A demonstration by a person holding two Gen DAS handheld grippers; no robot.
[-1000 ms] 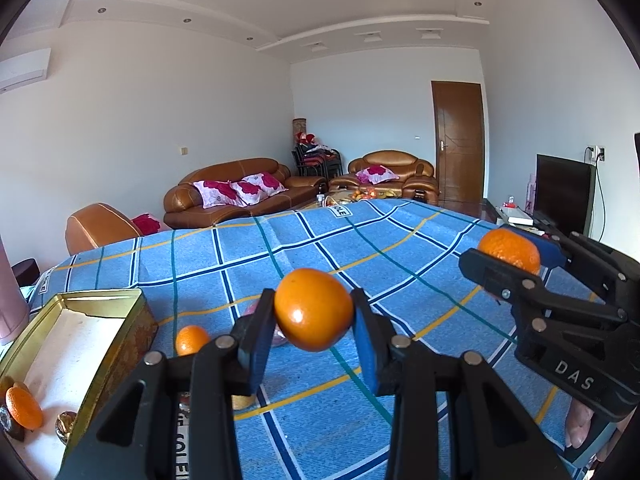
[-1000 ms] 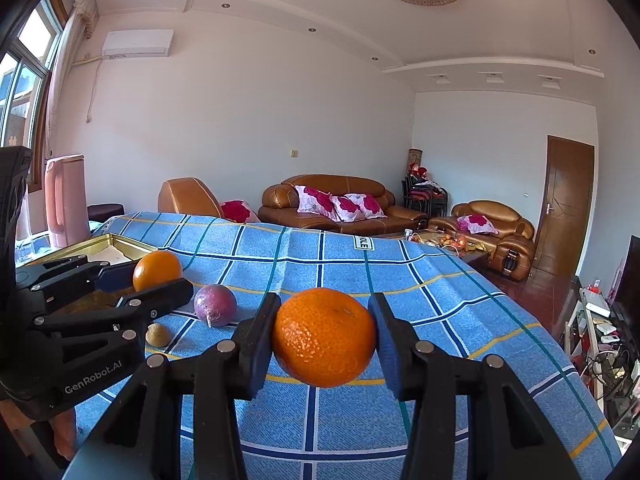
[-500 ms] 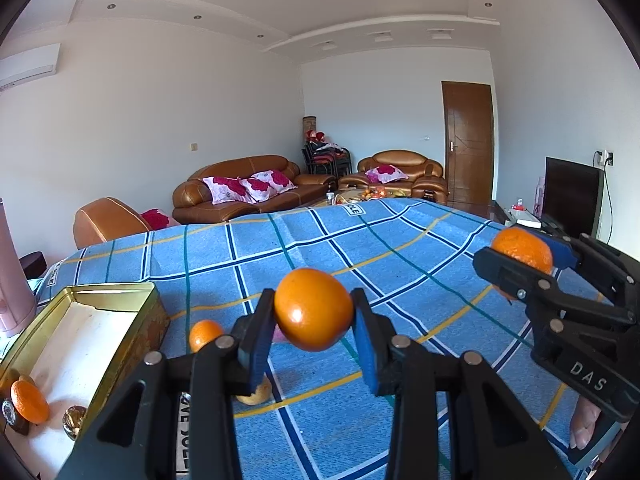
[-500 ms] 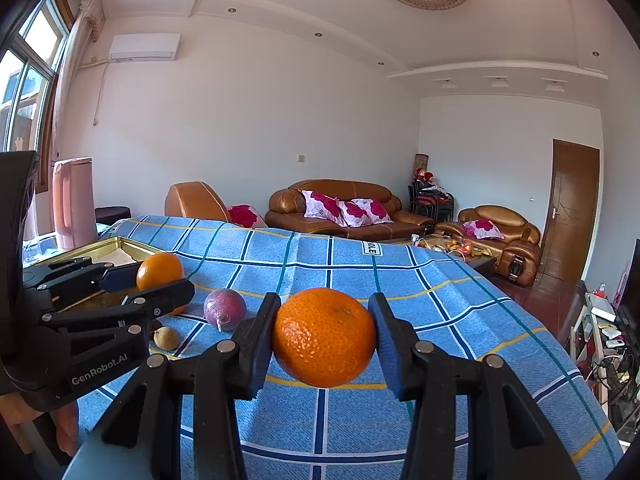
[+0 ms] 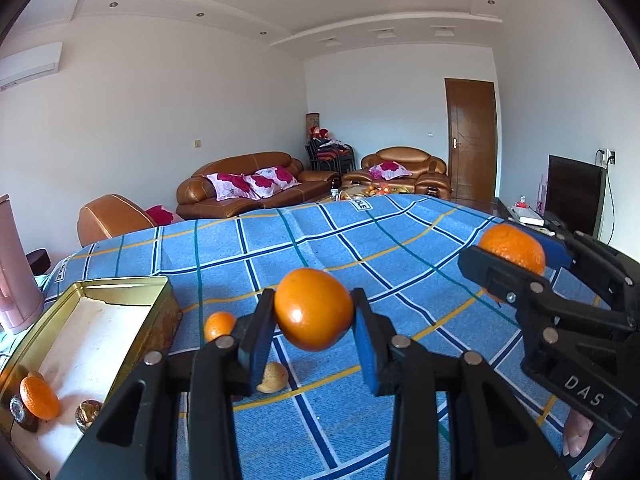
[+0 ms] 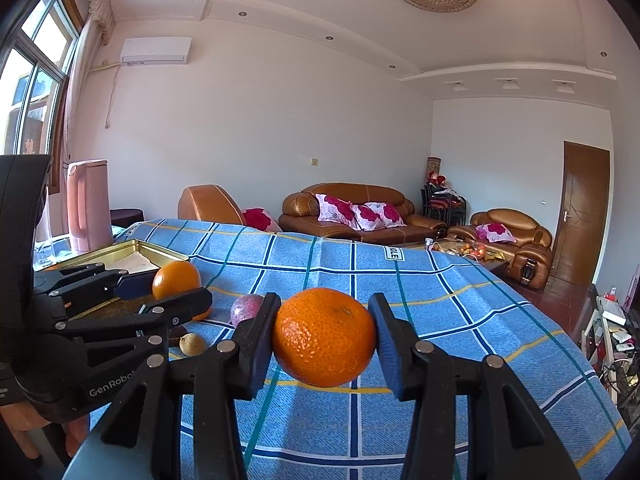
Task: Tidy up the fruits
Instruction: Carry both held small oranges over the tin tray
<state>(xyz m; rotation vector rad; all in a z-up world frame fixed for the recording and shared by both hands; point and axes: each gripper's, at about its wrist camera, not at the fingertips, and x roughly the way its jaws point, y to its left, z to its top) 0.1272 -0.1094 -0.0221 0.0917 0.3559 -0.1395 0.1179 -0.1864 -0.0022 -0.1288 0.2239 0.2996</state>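
Note:
My left gripper [image 5: 314, 314] is shut on a smooth orange [image 5: 314, 308], held above the blue checked tablecloth [image 5: 360, 240]. My right gripper [image 6: 323, 336] is shut on a rougher tangerine [image 6: 324, 336]. Each gripper shows in the other's view: the right one [image 5: 516, 256] at the right with its tangerine [image 5: 512, 246], the left one [image 6: 168, 286] at the left with its orange [image 6: 176, 280]. A gold tin tray [image 5: 120, 282] at the left holds a small orange [image 5: 40, 396]. Another small orange [image 5: 219, 325] lies on the cloth beside the tray.
A purple round fruit [image 6: 246, 308] and a small brown fruit [image 6: 192, 344] lie on the cloth, with a pale husk-like piece [image 5: 274, 376] under my left gripper. A pink jug [image 6: 88, 204] stands beyond the tray [image 6: 160, 250]. Sofas, a door and a television stand behind the table.
Both grippers keep hold of their fruit. The left wrist view has swung slightly left, so the tray and small orange sit further right in it.

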